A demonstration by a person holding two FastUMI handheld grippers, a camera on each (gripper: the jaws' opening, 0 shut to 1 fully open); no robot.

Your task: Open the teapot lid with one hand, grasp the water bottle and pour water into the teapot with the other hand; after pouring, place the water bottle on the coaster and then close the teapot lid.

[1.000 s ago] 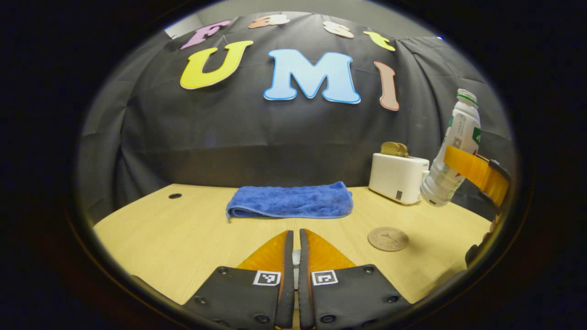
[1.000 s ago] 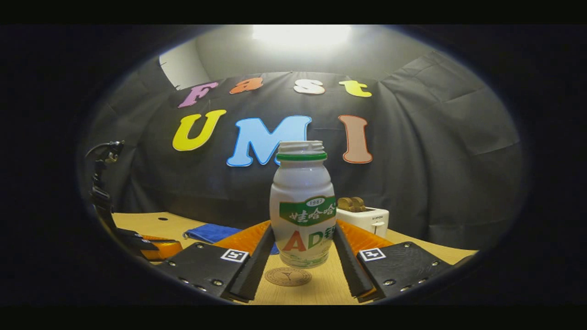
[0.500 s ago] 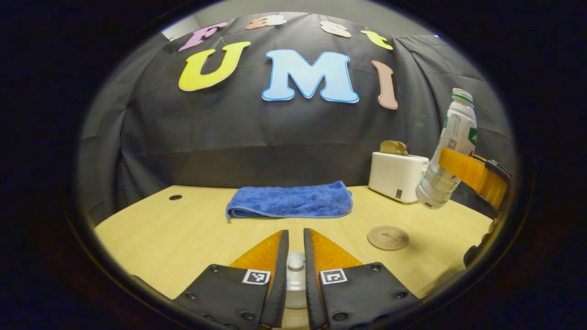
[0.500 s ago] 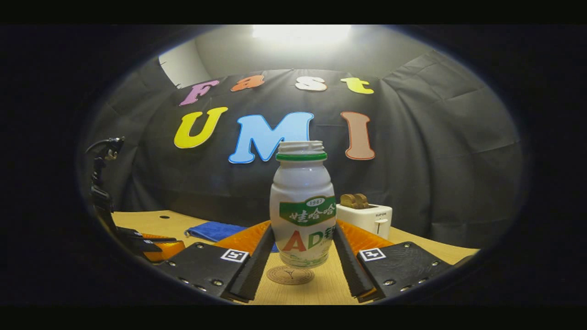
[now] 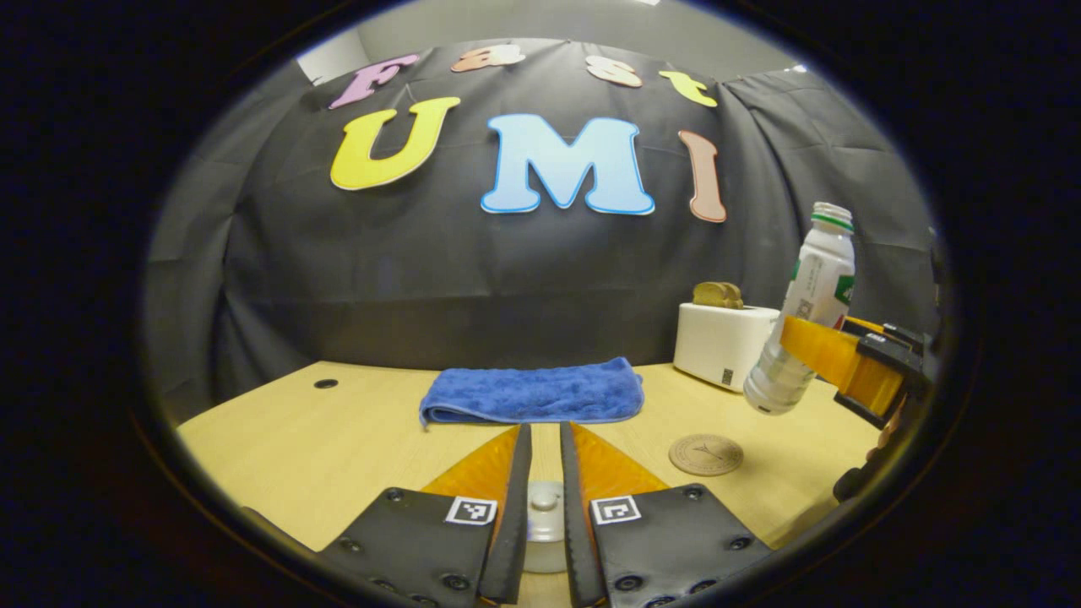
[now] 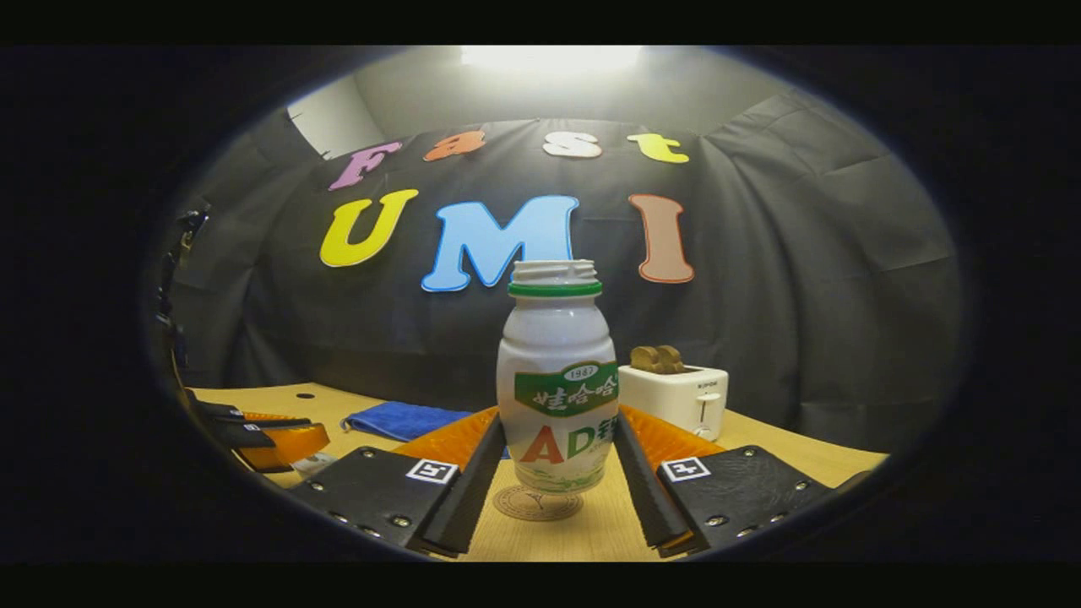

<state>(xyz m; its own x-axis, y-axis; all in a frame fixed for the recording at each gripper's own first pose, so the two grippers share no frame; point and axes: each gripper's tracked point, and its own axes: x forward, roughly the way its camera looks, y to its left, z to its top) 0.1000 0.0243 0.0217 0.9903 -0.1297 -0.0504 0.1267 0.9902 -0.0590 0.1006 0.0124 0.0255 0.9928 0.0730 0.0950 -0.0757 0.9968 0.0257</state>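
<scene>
White water bottle (image 6: pixel 557 397) sits clamped between right claw (image 6: pixel 557 473) fingers.

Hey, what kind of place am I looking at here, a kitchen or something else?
Probably a staged recording booth rather than a real kitchen: black cloth hangs as the back wall behind a bare wooden table, and the toaster, folded blue towel and coaster look like props.

water bottle (image 6: pixel 556 397) label — "1987", large "AD", Chinese characters
</scene>
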